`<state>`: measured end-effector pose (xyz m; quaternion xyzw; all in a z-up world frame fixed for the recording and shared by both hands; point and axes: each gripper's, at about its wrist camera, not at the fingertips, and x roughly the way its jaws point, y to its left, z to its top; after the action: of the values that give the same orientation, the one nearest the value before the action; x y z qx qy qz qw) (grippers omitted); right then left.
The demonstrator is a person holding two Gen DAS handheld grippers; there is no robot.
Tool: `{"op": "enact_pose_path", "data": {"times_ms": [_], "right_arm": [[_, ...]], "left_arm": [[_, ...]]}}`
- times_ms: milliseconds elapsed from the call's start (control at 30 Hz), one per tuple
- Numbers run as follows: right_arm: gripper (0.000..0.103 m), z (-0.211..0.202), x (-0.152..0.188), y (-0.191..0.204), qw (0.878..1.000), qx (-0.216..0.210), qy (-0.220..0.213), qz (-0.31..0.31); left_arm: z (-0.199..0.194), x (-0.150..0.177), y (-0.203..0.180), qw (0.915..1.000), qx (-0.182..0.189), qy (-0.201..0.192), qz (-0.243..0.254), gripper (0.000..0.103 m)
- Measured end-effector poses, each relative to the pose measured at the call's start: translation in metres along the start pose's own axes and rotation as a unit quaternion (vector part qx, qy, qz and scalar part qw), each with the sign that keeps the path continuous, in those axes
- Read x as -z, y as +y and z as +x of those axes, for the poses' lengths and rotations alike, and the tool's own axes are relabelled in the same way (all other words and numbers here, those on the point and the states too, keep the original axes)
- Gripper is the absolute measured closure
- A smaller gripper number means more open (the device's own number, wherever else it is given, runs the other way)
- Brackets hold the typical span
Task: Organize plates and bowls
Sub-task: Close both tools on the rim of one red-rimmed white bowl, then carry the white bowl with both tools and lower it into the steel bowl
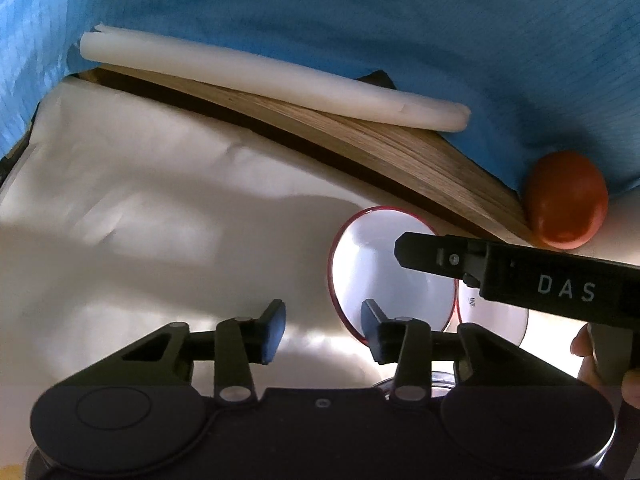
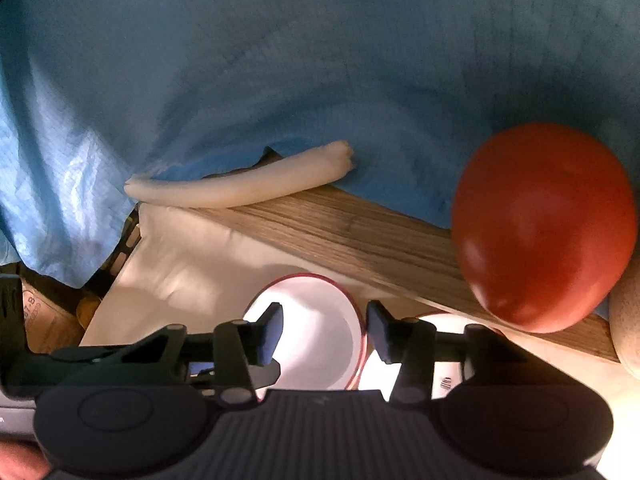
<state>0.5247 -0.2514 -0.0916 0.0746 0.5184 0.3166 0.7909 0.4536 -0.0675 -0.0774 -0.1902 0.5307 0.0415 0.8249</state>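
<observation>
White bowl with a red rim (image 1: 392, 276), resting open side up on the cream sheet (image 1: 140, 200), near the lower edge of the wooden board (image 1: 360, 140). Touching or overlapping on its right, a second white dish (image 1: 492, 316) with a small printed mark, mostly hidden; which way up, cannot tell.

Right gripper (image 2: 326, 332), partly open, straddling the bowl's right wall: one finger over the white inside, the other just outside the red rim. Gap visible on both sides of the rim, so no pad seen pressing and nothing held. Seen from the left wrist as a black bar lettered "DAS" reaching in from the right over the bowl, with a hand (image 1: 600, 364) on its grip.

Left gripper (image 1: 322, 330), also partly open, at the bowl's lower left edge. Right finger in front of the rim, left finger over bare sheet, only sheet between the pads; holding nothing.

Further out, a red-orange round fruit, tomato-like (image 2: 544, 228), lying against the far right end of the board. Along the board's far edge, a long white roll (image 1: 260, 80). Behind and around everything, a draped blue cloth (image 1: 360, 20). At the far left in the right wrist view, a cardboard box (image 2: 40, 320) below the cloth's hem
</observation>
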Motion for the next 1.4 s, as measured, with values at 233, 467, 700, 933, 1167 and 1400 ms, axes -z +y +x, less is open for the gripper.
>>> {"op": "enact_pose_path", "data": {"times_ms": [233,467,700,933,1167,1400], "right_arm": [[0.065,0.003,-0.001,0.005,0.999,0.024,0.006,-0.026],[0.090,0.011,0.000,0.007,0.997,0.057,0.013,-0.041],[0.096,0.008,0.009,0.011,0.998,0.049,0.007,-0.033],[0.096,-0.007,0.011,0.034,0.998,0.033,-0.019,-0.044],[0.096,-0.028,0.025,0.063,0.997,0.018,-0.027,-0.067],[0.096,-0.030,0.051,0.088,0.998,-0.002,-0.011,-0.062]], "left_arm": [[0.006,-0.005,0.007,0.9998,0.016,0.007,-0.007,0.077],[0.010,-0.007,0.003,0.9998,0.015,0.006,-0.013,0.086],[-0.009,-0.002,0.010,0.9995,-0.003,-0.008,-0.030,0.091],[-0.044,0.008,0.021,0.9977,-0.002,-0.044,-0.052,0.093],[-0.086,0.034,0.038,0.9954,0.002,-0.066,-0.069,0.093],[-0.111,0.060,0.060,0.9946,-0.002,-0.066,-0.080,0.093]]}}
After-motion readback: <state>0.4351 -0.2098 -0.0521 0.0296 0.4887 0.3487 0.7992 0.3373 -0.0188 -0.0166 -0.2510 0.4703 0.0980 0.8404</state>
